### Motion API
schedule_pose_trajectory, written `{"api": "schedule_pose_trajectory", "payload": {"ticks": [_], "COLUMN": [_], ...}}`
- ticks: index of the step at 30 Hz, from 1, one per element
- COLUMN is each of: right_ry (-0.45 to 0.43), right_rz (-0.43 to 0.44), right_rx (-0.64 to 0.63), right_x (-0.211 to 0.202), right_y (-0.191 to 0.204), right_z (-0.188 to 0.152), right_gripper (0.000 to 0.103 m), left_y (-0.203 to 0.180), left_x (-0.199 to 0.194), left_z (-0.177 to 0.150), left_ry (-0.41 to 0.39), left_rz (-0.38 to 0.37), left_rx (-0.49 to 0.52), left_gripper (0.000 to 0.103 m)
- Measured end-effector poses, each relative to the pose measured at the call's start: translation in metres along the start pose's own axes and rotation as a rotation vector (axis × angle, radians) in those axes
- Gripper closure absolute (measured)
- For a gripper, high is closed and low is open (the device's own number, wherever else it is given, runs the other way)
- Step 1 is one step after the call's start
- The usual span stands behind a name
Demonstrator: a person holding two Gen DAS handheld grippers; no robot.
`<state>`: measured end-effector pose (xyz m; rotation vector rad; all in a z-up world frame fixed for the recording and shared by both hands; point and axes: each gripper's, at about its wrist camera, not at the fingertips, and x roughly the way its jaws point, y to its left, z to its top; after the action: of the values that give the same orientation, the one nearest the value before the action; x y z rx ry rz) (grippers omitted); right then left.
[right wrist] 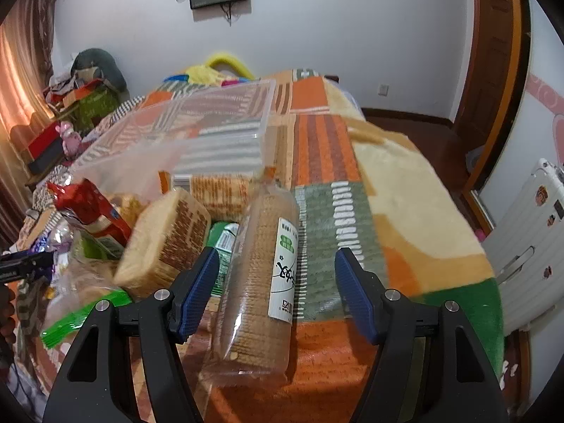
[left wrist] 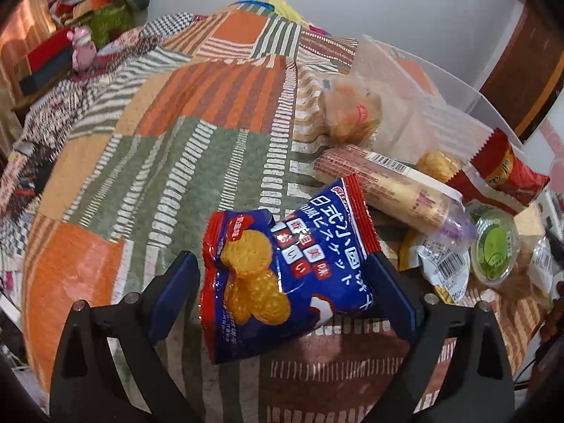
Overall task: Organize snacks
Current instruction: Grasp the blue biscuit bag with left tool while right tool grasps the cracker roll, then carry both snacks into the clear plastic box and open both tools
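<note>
In the left wrist view a blue and red biscuit bag [left wrist: 282,278] with Japanese print lies on the patchwork bedspread between the fingers of my left gripper [left wrist: 285,292]. The jaws stand wide; the right pad touches the bag's edge and the left pad is apart from it. In the right wrist view my right gripper [right wrist: 278,289] is open around a clear sleeve of brown crackers [right wrist: 261,282] with a white and green label, lying lengthwise on the bed. Neither pad touches it.
A clear plastic bin [right wrist: 197,130] stands behind a heap of snacks: a red packet [right wrist: 90,208], a tan wafer pack [right wrist: 169,243], a long biscuit roll [left wrist: 391,187], a green-lidded cup [left wrist: 497,250]. Bare bedspread [left wrist: 169,148] lies left; the bed edge and radiator [right wrist: 528,246] are right.
</note>
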<state>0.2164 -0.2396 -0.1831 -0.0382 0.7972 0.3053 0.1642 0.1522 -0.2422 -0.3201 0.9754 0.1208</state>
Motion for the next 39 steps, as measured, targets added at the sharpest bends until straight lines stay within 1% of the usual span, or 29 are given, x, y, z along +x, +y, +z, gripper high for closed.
{"api": "schedule_pose_trajectory", "payload": {"ticks": [1,2,3,4,6,7,8,9,12,13,17,21,27,32,39], "right_ry": [0.009,0.018,0.025,0.028,0.031,0.032,0.030,0.028,0.024,0.024,0.021,-0.004,-0.068,-0.122,-0.204], "right_rz": [0.008,0.014,0.027,0.042,0.066,0.070,0.062,0.055,0.044,0.046,0.050,0.053,0.064,0.071,0.090], "right_rx": [0.006,0.009,0.017,0.029,0.039,0.039,0.033,0.027,0.021,0.023,0.023,0.025,0.018,0.004,-0.013], "right_x": [0.002,0.004,0.005,0.005,0.005,0.005,0.003,0.003,0.000,-0.001,-0.004,-0.012,-0.027,-0.033,-0.033], "right_y": [-0.002,0.000,-0.001,-0.002,-0.003,-0.002,-0.001,0.001,0.003,0.002,0.001,0.000,0.001,0.006,0.016], "right_z": [-0.001,0.000,-0.001,-0.002,-0.003,-0.003,-0.003,-0.003,-0.002,-0.002,0.001,0.004,0.018,0.031,0.056], "right_gripper": [0.041,0.048,0.053,0.055,0.066,0.066,0.066,0.067,0.069,0.069,0.070,0.070,0.070,0.070,0.070], "left_y": [0.001,0.002,0.002,0.001,-0.002,-0.005,-0.007,-0.009,-0.016,-0.017,-0.013,-0.013,-0.021,-0.041,-0.080], "left_x": [0.002,0.003,0.006,0.006,0.010,0.012,0.013,0.013,0.010,0.008,-0.001,-0.019,-0.051,-0.076,-0.091], "left_z": [0.000,0.000,0.000,0.000,0.002,0.002,0.002,0.003,0.004,0.004,0.004,0.004,0.013,0.031,0.063], "left_ry": [0.005,0.009,0.011,0.012,0.019,0.024,0.030,0.037,0.020,0.016,0.013,-0.023,-0.099,-0.177,-0.271], "left_rz": [-0.009,-0.017,-0.021,-0.020,-0.022,-0.026,-0.034,-0.046,-0.015,0.000,0.008,0.030,0.031,0.001,-0.039], "left_rx": [-0.010,-0.016,-0.019,-0.017,-0.003,0.006,0.013,0.020,0.043,0.050,0.047,0.052,0.082,0.115,0.178], "left_gripper": [0.006,0.006,0.006,0.006,0.006,0.009,0.018,0.021,0.028,0.034,0.041,0.042,0.043,0.043,0.043]}}
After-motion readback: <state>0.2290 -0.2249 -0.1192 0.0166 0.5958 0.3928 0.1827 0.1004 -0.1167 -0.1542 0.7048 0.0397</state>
